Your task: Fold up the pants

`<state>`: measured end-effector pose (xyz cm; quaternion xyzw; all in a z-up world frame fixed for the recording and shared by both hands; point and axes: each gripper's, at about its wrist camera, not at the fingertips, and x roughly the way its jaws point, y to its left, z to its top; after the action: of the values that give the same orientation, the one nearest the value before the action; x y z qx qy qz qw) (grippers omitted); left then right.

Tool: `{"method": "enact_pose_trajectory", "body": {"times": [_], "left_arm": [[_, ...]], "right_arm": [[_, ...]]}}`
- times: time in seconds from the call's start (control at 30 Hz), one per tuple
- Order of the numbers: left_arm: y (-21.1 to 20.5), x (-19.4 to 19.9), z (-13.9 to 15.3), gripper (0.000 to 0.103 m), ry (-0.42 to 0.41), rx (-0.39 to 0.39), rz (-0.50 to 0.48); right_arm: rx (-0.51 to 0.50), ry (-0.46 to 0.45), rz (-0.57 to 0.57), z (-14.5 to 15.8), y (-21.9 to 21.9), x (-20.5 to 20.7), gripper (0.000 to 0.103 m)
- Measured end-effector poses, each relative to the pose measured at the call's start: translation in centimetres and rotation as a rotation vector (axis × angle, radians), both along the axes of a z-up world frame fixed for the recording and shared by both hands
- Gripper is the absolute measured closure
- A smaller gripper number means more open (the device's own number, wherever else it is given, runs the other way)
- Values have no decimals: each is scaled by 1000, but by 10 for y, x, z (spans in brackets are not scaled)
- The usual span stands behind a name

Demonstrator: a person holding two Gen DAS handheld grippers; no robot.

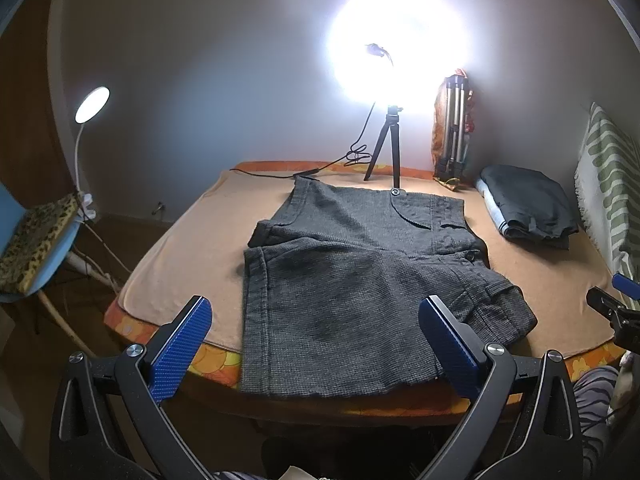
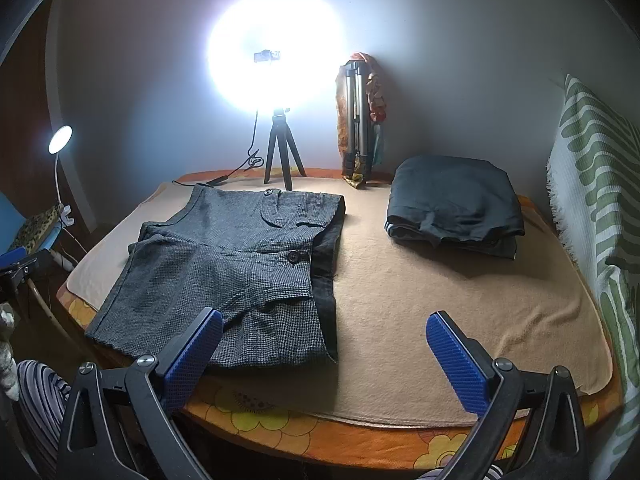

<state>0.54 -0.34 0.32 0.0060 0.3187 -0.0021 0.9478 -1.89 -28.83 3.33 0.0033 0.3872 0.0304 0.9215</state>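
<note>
Grey checked shorts (image 1: pixel 344 276) lie spread flat on the beige blanket (image 1: pixel 192 248), waistband toward the right, leg hems toward the left. The near leg hangs a little over the table's front edge. My left gripper (image 1: pixel 316 312) is open above that near leg, its blue pads (image 1: pixel 184 344) touching nothing. In the right wrist view the same shorts (image 2: pixel 240 272) lie left of centre. My right gripper (image 2: pixel 324 328) is open over the waistband corner and bare blanket (image 2: pixel 440 288), holding nothing.
A folded dark stack of clothes (image 2: pixel 456 204) sits at the back right. A ring light on a small tripod (image 2: pixel 282 152) and a folded tripod (image 2: pixel 356 120) stand at the far edge, cable beside them. A green-patterned cloth (image 2: pixel 596 184) hangs on the right. A chair with a lamp (image 1: pixel 36 248) stands left.
</note>
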Motion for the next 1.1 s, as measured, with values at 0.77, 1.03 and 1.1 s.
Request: {"method": "enact_pose_trajectory", "body": {"times": [0.77,1.03,1.1], "left_arm": [[-1,-5,6,0,-17,-7,-7],[-1,-4,8,0,-20,-4,-7],[-1,-4,7,0,-19,-4,-8]], "right_arm": [[3,-1,8,2,3,-2,0],[7,0,13,3,5,-3,0],[9,3,18,2,4,-2,0]]}}
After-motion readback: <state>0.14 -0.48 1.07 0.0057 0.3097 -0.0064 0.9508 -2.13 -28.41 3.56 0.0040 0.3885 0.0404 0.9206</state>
